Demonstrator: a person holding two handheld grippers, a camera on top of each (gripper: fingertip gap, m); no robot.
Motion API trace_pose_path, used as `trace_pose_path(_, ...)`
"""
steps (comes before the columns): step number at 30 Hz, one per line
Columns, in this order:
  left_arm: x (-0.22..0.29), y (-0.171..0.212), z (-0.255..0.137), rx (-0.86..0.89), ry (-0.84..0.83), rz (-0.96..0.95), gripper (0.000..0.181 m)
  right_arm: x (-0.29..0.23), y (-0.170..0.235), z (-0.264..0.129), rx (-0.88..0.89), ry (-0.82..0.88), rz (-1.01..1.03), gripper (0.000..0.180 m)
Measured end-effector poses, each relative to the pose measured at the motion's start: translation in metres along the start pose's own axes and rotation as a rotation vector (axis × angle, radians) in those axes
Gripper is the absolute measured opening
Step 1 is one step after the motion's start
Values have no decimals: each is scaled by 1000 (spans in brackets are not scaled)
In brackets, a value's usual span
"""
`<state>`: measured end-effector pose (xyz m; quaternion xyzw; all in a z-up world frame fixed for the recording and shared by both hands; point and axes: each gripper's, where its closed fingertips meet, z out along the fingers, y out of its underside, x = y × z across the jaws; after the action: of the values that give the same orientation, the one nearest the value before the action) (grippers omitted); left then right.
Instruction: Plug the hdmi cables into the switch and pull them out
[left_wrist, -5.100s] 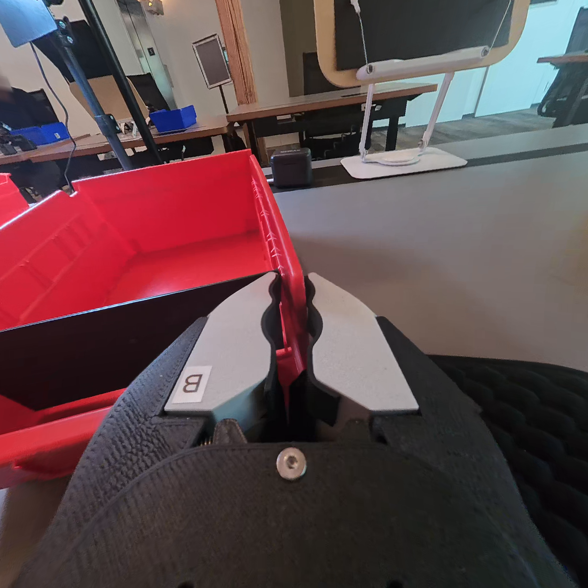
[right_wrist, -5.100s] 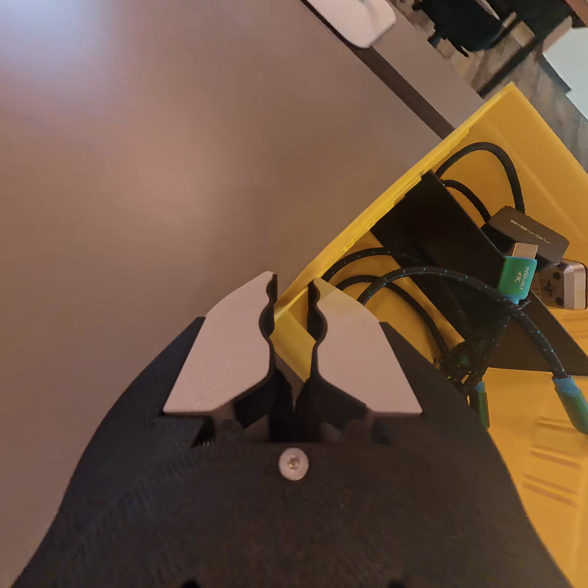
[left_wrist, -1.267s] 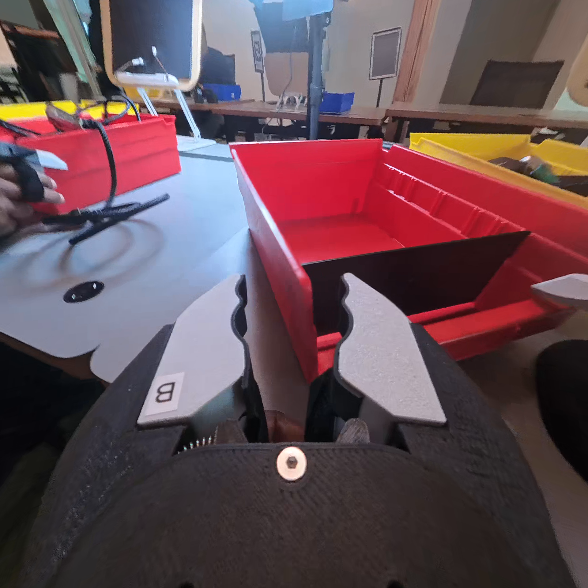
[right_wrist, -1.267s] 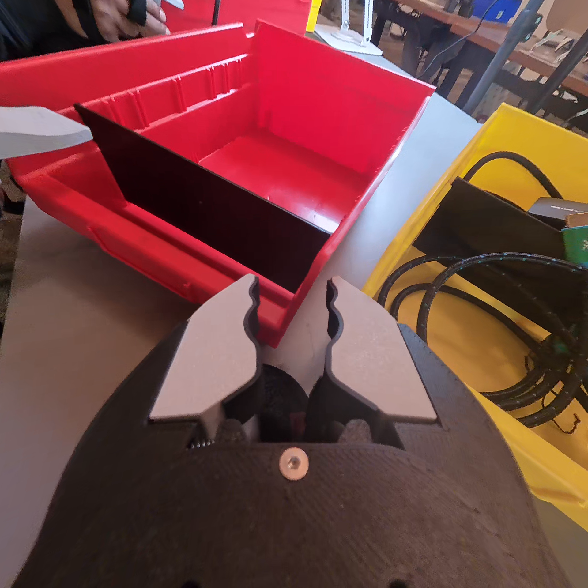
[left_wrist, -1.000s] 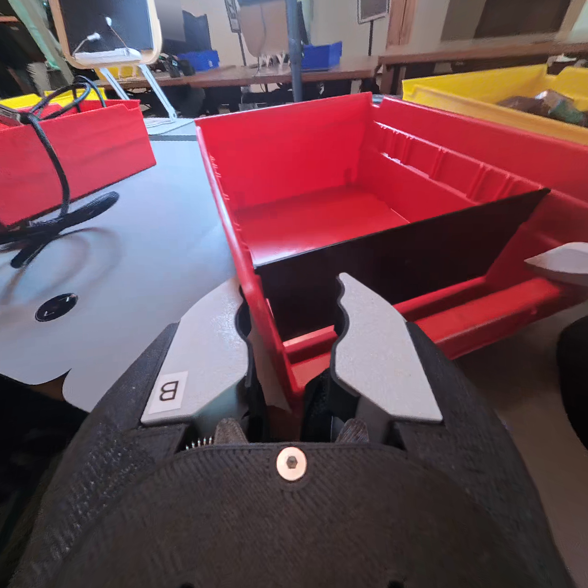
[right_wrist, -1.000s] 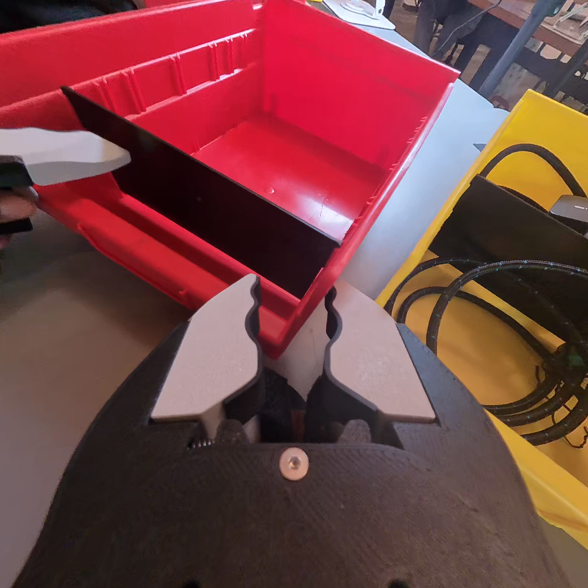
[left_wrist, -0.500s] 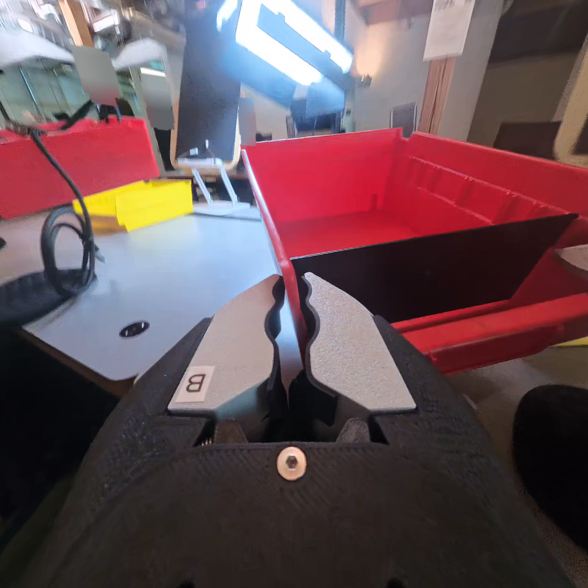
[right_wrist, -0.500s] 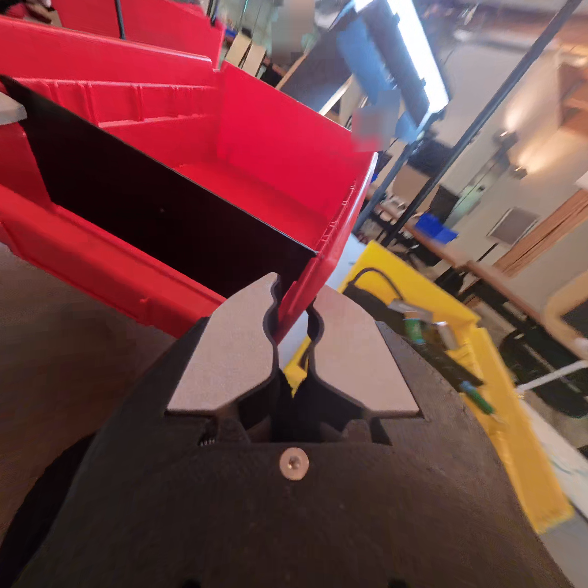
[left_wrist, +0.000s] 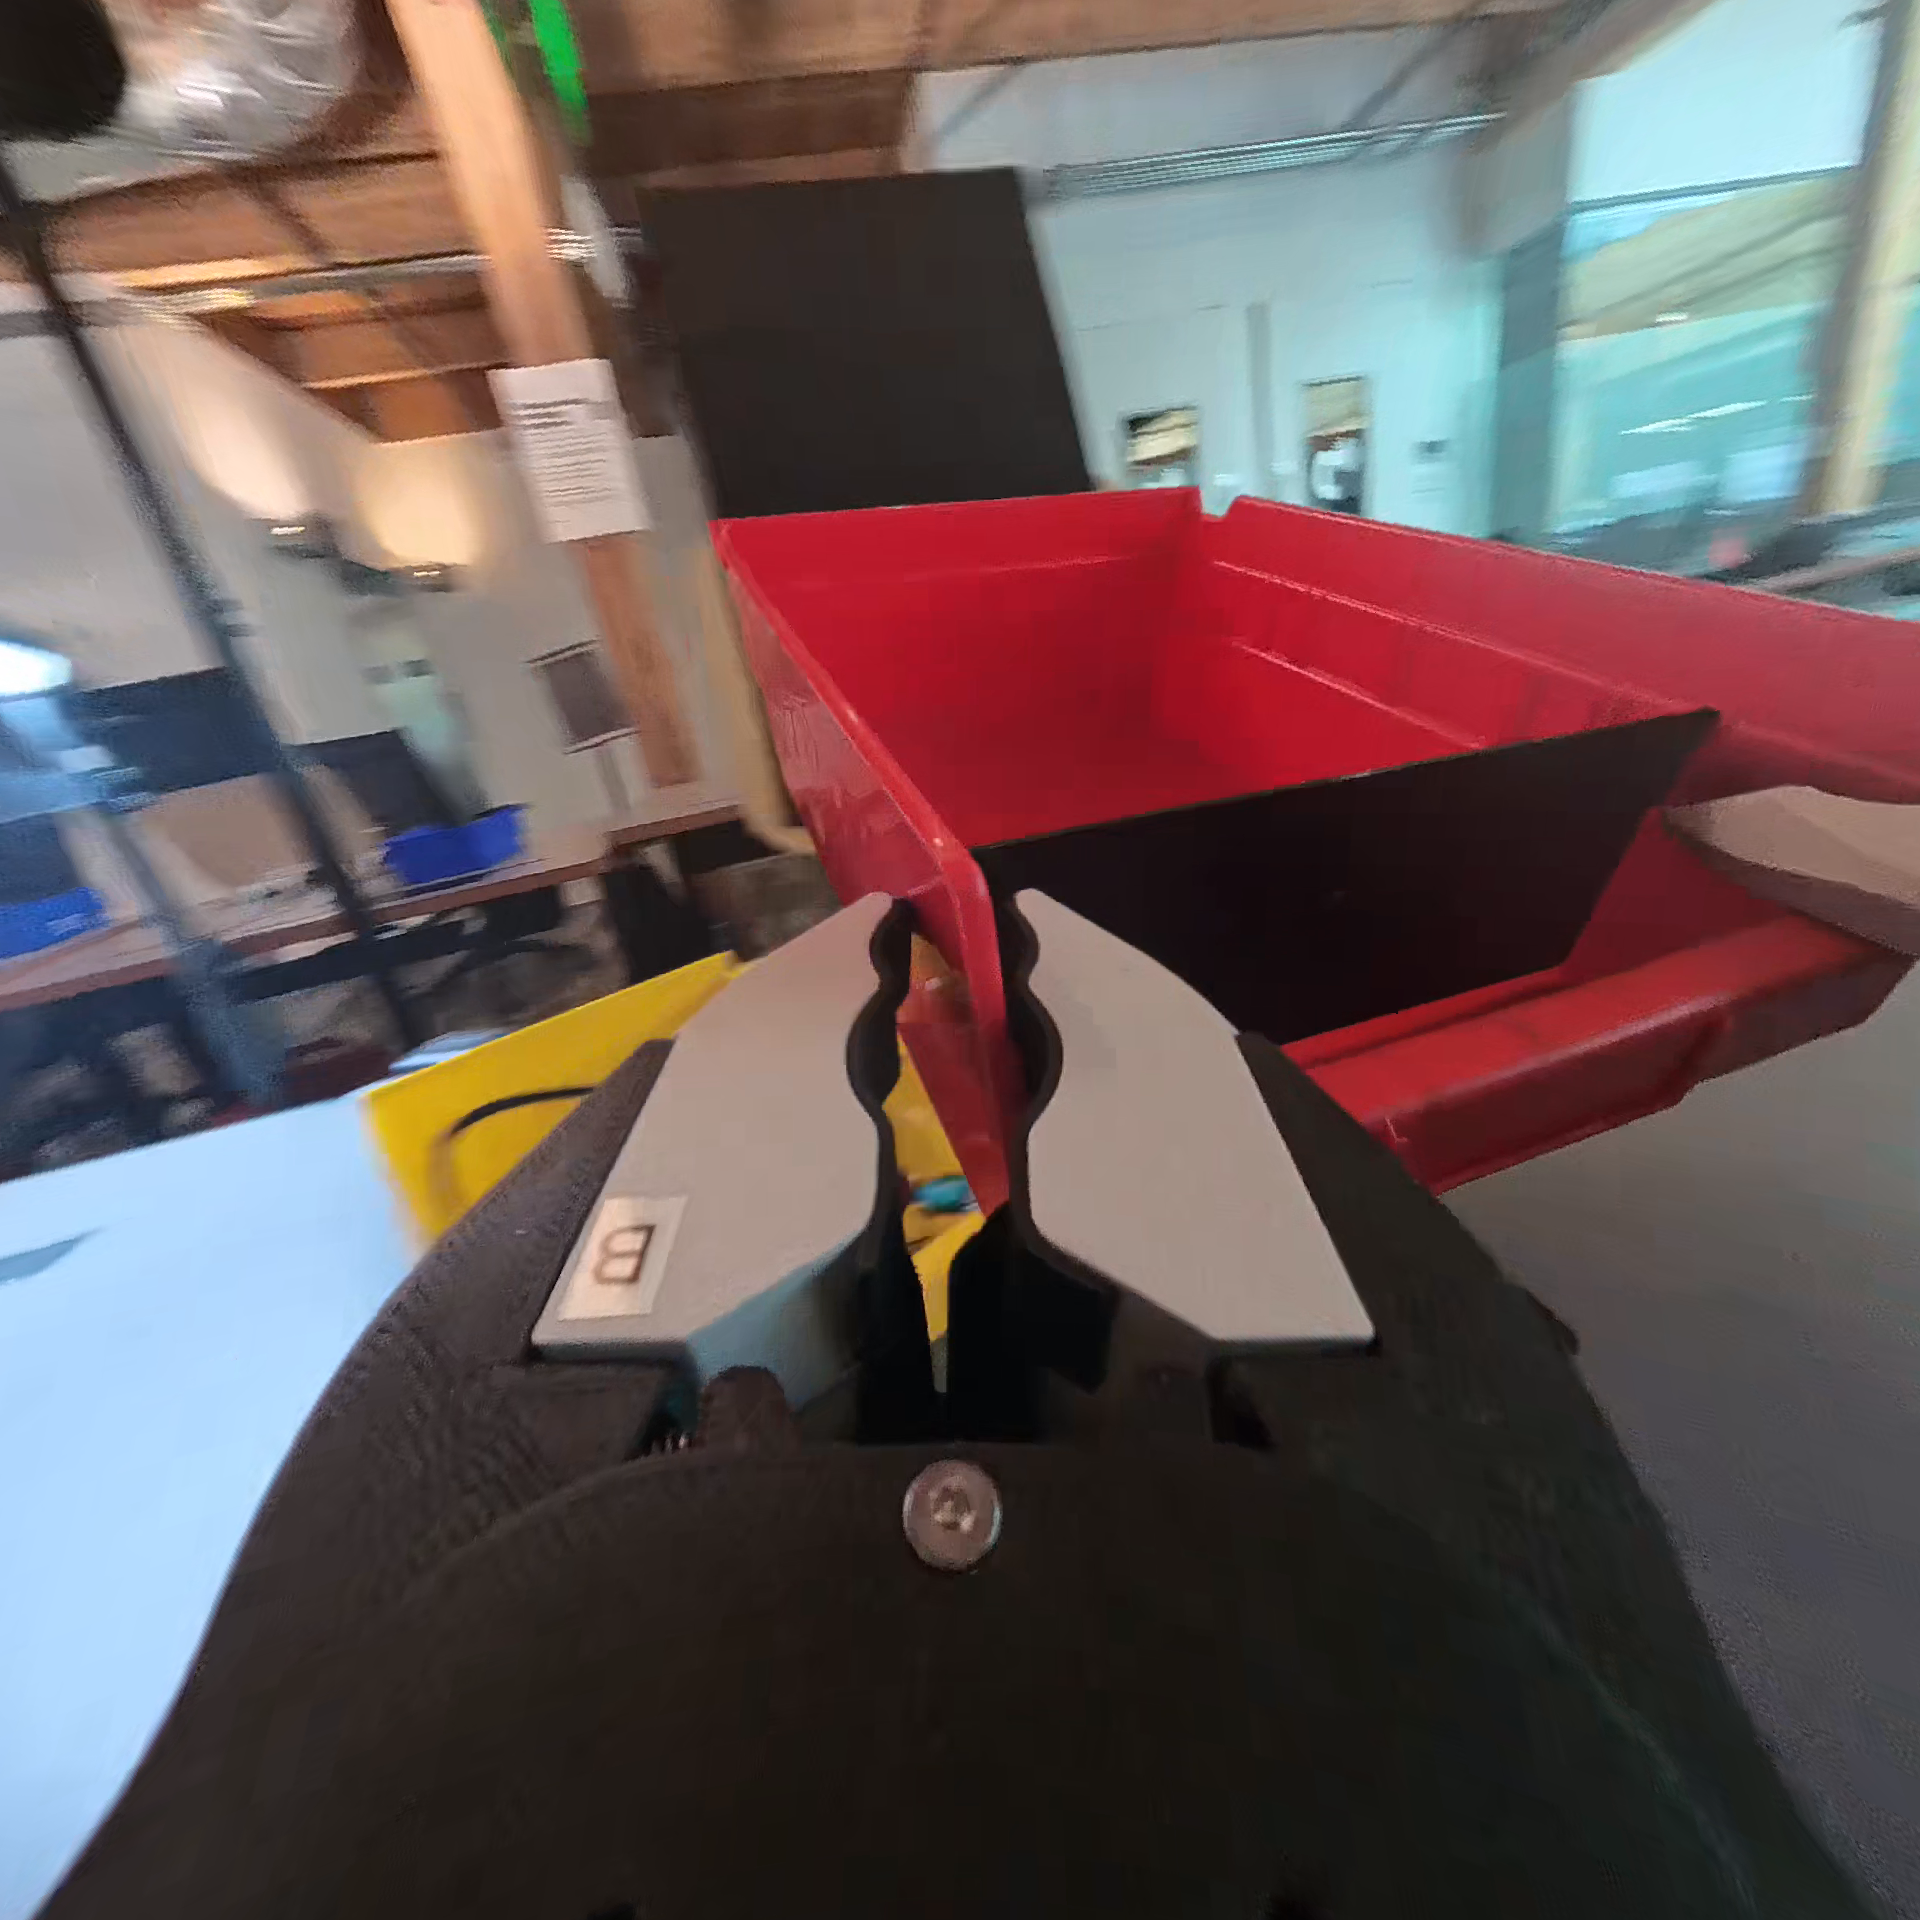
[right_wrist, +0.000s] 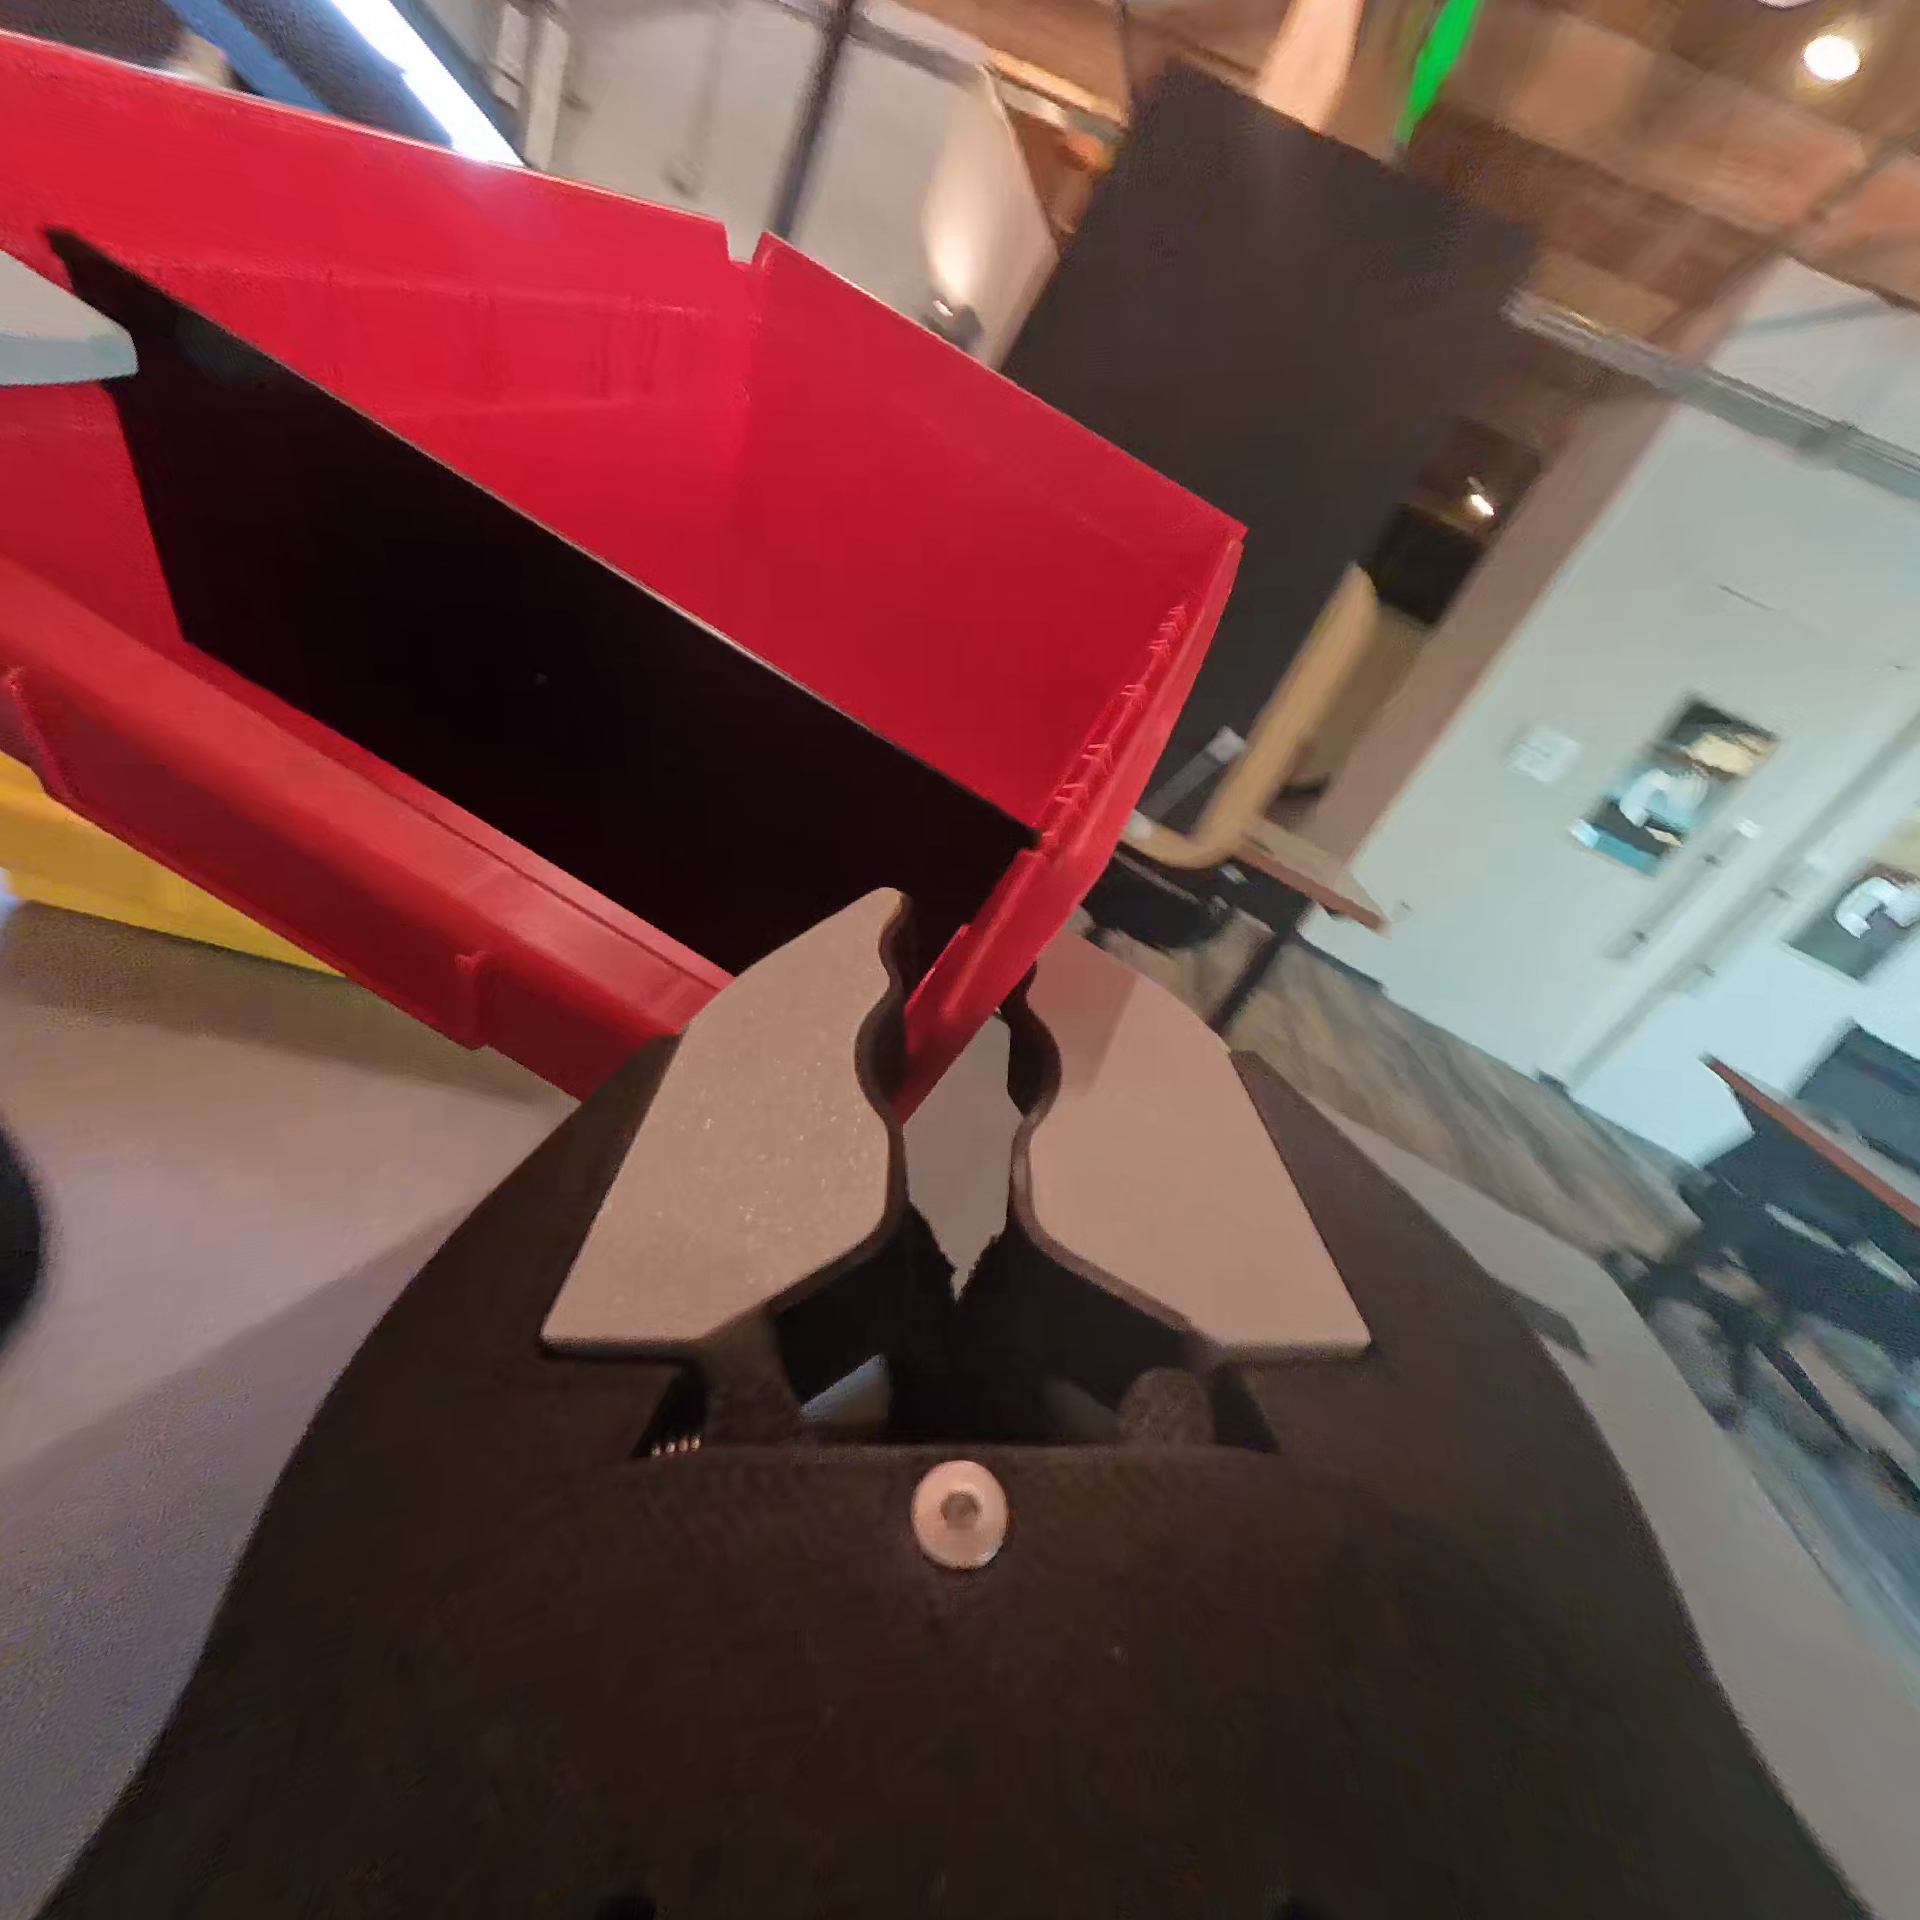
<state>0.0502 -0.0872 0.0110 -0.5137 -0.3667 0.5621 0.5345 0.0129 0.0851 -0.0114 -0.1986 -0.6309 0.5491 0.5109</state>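
Nearest in the left wrist view, the left gripper (left_wrist: 956, 925) points level and forward, its two grey fingers pinched onto the left side wall of a red bin (left_wrist: 1049, 665), the thin plastic rim caught between the tips. A small white sticker (left_wrist: 620, 1255) with a single printed letter sits on the left finger. The right gripper (right_wrist: 961, 935) is tilted, so the room leans in its view; its tips likewise clamp the bin's right side wall near the front corner. Each gripper's far finger shows at the edge of the other's view: the right one's grey tip at the bin's right end, the left one's at the bin's left end. So the bin is held at both ends.

The bin is glossy red with ribbed inner walls and a black divider (left_wrist: 1299, 862) standing across it near the front; nothing can be seen lying in it. Its front lip hangs over the grey table (right_wrist: 208, 1164).

Just behind and below it lies a yellow bin (left_wrist: 540, 1081). A loop of black cable (left_wrist: 509, 1110) curves inside it, and a bit of teal shows through the left gripper's gap, too small to identify. The switch cannot be made out.

Farther off, blurred, are a wooden post bearing a white paper sheet (left_wrist: 569, 449), a dark panel and desks.
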Motion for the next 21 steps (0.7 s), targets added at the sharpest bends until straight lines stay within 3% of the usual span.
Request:
trace_pose_path(5,110,7,77,-32,249,-7,16,98,62,-41,-162,175,12,16)
trace_pose_path(10,199,34,125,-124,425,-1,17,159,127,-72,-337,273,54,15)
trace_pose_path(17,280,90,156,-273,569,15,19,200,209,-98,-547,336,128,12)
trace_pose_path(21,298,104,159,-249,589,19,22,211,227,-103,-583,339,141,12)
